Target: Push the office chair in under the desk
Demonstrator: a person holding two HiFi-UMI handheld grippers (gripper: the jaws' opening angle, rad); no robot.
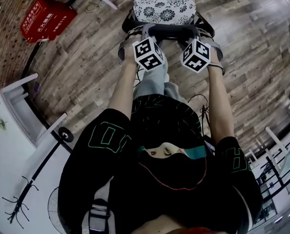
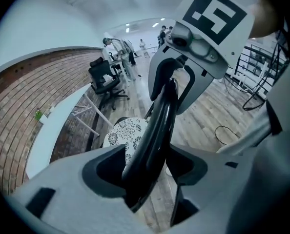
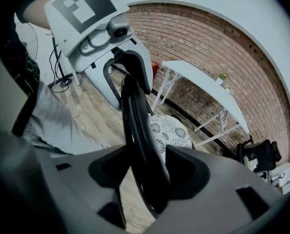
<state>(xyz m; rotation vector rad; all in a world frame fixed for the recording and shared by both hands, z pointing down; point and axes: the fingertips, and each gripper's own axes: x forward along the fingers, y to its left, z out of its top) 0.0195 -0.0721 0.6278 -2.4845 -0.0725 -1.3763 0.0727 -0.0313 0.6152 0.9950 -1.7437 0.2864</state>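
The office chair stands in front of me on the wood floor, its floral seat cushion (image 1: 164,4) at the top of the head view. Its black backrest rail (image 1: 170,30) runs across between my two grippers. My left gripper (image 1: 144,33) straddles the rail's left end and my right gripper (image 1: 199,33) its right end. In the left gripper view the rail (image 2: 159,116) passes between the open jaws of the left gripper (image 2: 147,165), with a gap at the right pad. The right gripper (image 3: 145,172) is also open around the rail (image 3: 135,121), with a gap on the left.
A white desk (image 1: 8,145) on thin legs stands at my left by the brick wall; the right gripper view shows it too (image 3: 203,82). A red box (image 1: 47,18) lies on the floor at upper left. Cables (image 1: 201,106) trail by my feet. Another black chair (image 2: 103,77) stands farther off.
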